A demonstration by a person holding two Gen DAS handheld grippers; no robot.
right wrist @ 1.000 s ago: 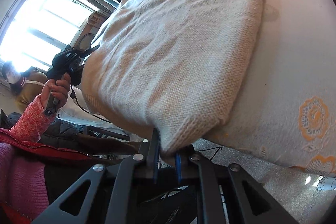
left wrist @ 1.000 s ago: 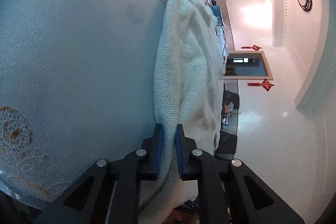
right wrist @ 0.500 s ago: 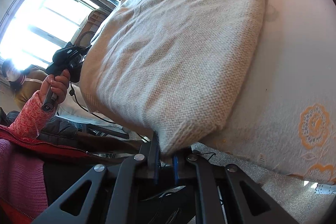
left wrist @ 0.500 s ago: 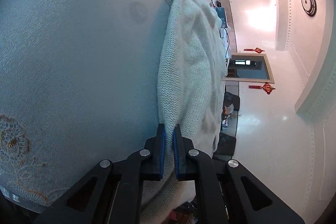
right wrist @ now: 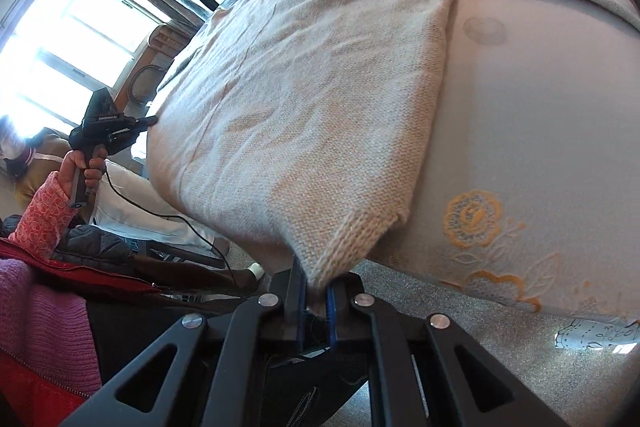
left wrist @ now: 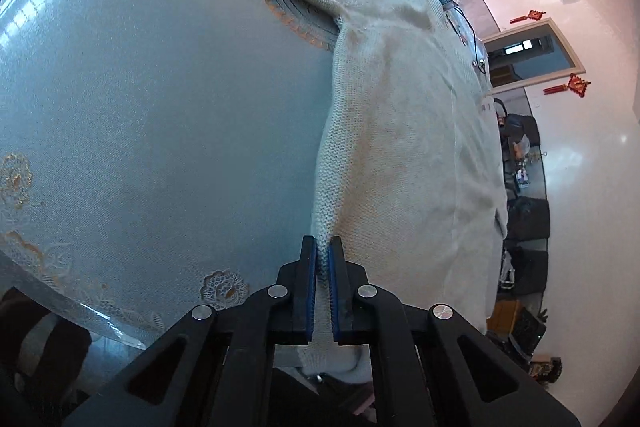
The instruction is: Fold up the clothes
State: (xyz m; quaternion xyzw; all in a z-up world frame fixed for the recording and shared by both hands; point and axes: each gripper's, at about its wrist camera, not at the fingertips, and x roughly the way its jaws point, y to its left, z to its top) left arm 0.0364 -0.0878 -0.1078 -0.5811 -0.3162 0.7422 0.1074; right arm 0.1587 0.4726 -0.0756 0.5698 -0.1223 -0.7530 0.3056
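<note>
Jaws: both pairs are clamping the hem of the cream sweater, the left gripper at one bottom corner, the right gripper at the other.
Sweater: lying spread over the embroidered tablecloth, hem overhanging the near edge.
Handling: probably soft, light, stretchy; it is likely sagging between grips.
Hold: hem corners, pinching both layers.

The cream sweater is a coarse, fuzzy matt knit, the bench wears a pale woven cloth with raised orange embroidery under a glossy clear film, and each tool is matt black plastic with ribbed blue pads.
</note>
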